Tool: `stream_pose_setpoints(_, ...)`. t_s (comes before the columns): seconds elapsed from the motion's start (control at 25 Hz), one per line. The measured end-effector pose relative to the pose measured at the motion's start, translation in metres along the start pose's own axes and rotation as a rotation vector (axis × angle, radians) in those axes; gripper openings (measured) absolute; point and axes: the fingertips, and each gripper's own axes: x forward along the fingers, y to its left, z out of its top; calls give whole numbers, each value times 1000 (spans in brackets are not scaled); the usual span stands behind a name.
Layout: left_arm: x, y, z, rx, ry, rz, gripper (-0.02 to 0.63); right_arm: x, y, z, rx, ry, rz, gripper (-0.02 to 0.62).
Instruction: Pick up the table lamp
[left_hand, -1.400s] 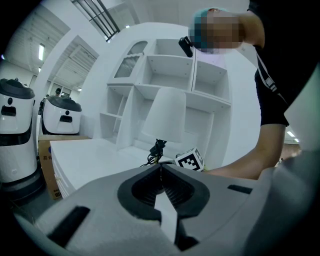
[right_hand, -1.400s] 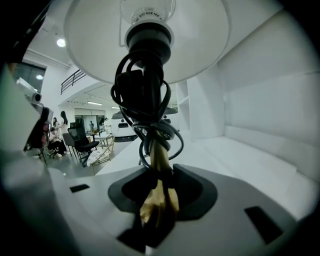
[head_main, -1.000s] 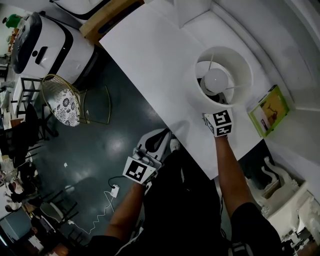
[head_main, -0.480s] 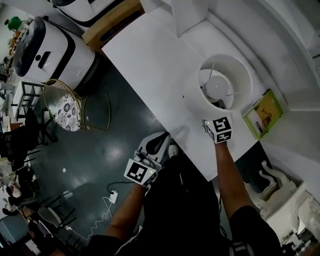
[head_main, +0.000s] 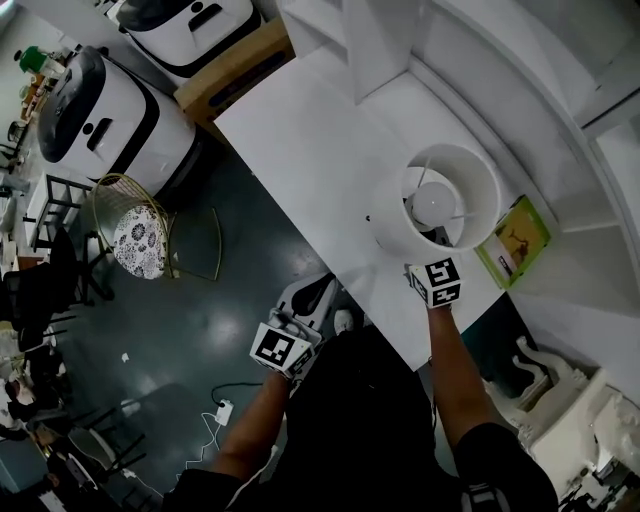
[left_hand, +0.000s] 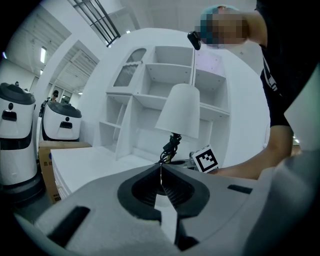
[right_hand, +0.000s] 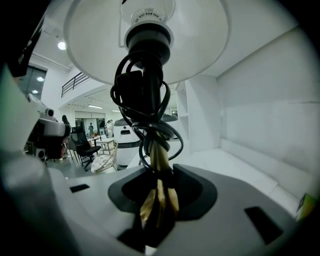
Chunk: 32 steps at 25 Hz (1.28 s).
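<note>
Near the table (head_main: 300, 130)'s front right corner, you're pinching the lamp (head_main: 452, 196)'s brass stem (right_hand: 159, 167) in your right gripper (right_hand: 159, 200). Your left gripper (left_hand: 161, 181) is idling, fingers pressed together. It's top-heavy and may swing, and the cord (right_hand: 131, 107) may snag.

From overhead, the table lamp (head_main: 440, 205) hides its stem and base from me beneath its shade.
</note>
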Motion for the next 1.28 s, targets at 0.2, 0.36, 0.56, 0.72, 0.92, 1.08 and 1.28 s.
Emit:
stream_pose_setpoints(0.2, -6, 5, -3, 33, -15, -6, 18, -11, 2, 14, -9, 1, -2, 130)
stream_pose_setpoints(0.36, -8, 7, 12, 11, -38, 7, 18, -21, 6, 26, -9, 0, -7, 130)
stream_pose_setpoints(0.56, -10, 4, 21, 10, -35, -8, 18, -35, 20, 44, -12, 0, 9, 130)
stream_pose_setpoints(0.72, -11, 0, 33, 20, -45, -21, 18, -48, 30, 55, -28, 1, 14, 130)
stream_pose_setpoints(0.92, -13, -1, 40, 38, -45, -47, 18, -61, 41, 64, -30, -2, 17, 130)
stream_pose_setpoints(1.08, -18, 1, 47, 41, -50, -48, 18, -69, 48, 68, -36, 2, 14, 130)
stream_pose_setpoints(1.28, -23, -1, 51, 40, -60, -54, 19, -78, 56, 77, -42, -3, 23, 130)
